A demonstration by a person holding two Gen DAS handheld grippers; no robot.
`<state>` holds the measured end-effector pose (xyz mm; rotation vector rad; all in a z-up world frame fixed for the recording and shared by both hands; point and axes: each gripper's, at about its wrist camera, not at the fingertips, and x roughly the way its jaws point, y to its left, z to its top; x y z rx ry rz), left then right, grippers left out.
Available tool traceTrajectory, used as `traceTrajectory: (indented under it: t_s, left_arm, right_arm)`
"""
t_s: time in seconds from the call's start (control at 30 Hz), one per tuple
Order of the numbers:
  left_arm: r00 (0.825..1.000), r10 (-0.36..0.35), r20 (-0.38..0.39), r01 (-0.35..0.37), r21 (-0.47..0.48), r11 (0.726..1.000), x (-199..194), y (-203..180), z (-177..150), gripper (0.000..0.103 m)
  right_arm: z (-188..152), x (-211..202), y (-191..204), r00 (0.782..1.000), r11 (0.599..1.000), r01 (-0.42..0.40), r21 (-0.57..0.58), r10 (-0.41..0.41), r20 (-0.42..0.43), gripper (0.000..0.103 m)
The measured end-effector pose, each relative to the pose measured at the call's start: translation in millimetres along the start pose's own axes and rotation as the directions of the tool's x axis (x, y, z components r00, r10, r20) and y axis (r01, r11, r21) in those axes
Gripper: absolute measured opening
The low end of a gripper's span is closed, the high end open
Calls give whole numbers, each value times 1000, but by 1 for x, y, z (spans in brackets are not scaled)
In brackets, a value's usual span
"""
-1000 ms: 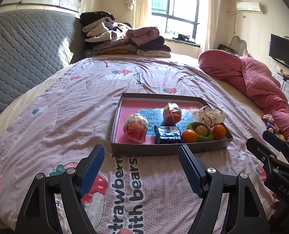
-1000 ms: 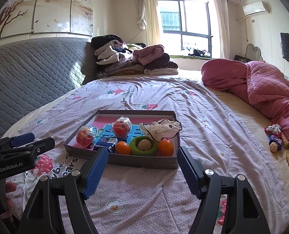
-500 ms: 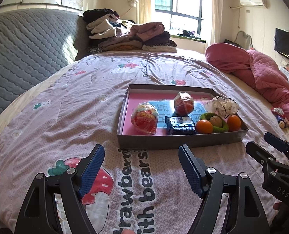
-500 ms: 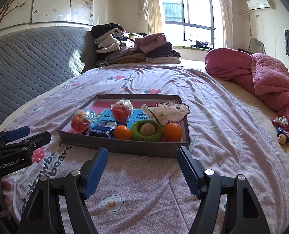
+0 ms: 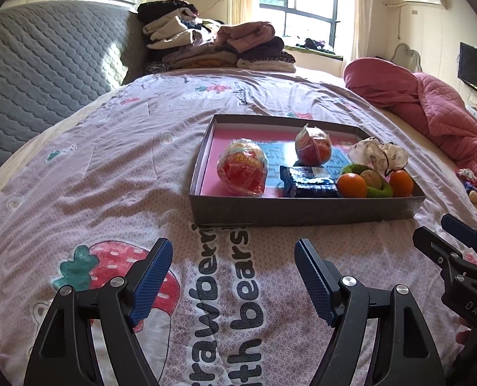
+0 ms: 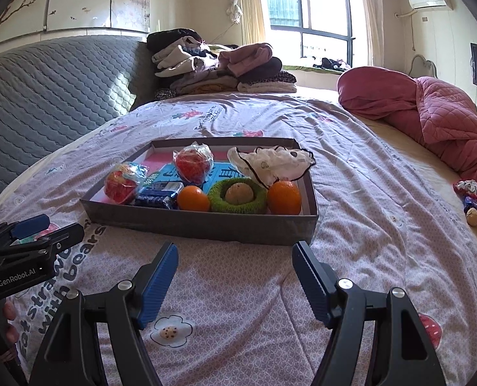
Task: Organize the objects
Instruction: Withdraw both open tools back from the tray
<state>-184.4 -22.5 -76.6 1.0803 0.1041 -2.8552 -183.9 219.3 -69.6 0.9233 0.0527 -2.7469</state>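
Observation:
A grey shallow box point(image 5: 302, 214) point(image 6: 200, 222) with a pink floor lies on the bed. In it are two wrapped red balls point(image 5: 242, 171) point(image 5: 313, 144), a dark blue packet point(image 5: 309, 185), two oranges point(image 6: 193, 198) point(image 6: 284, 197), a green knitted ring point(image 6: 238, 197) with a brown nut inside, and a white cloth point(image 6: 270, 162). My left gripper point(image 5: 233, 278) is open and empty, short of the box's near wall. My right gripper point(image 6: 235, 281) is open and empty, also short of the box.
The bed has a lilac strawberry-print cover point(image 5: 110, 160). A grey quilted headboard point(image 5: 45, 64) stands at the left. Folded clothes point(image 6: 219, 67) are piled at the far end. A pink quilt point(image 6: 431, 122) and small toys point(image 6: 471, 202) lie at the right.
Both grippers have moved closer to the box, which now looks larger in both views. The jaws have stayed open and empty.

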Motion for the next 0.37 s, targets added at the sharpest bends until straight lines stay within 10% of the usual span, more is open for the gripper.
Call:
traceTrajectory:
  t_s: [0.37]
  left_arm:
    - [999,31,-29,-31,8,999,14,2,-5,79]
  right_arm:
    - [-6,13,-6,999,999,-14,36,15,-44,73]
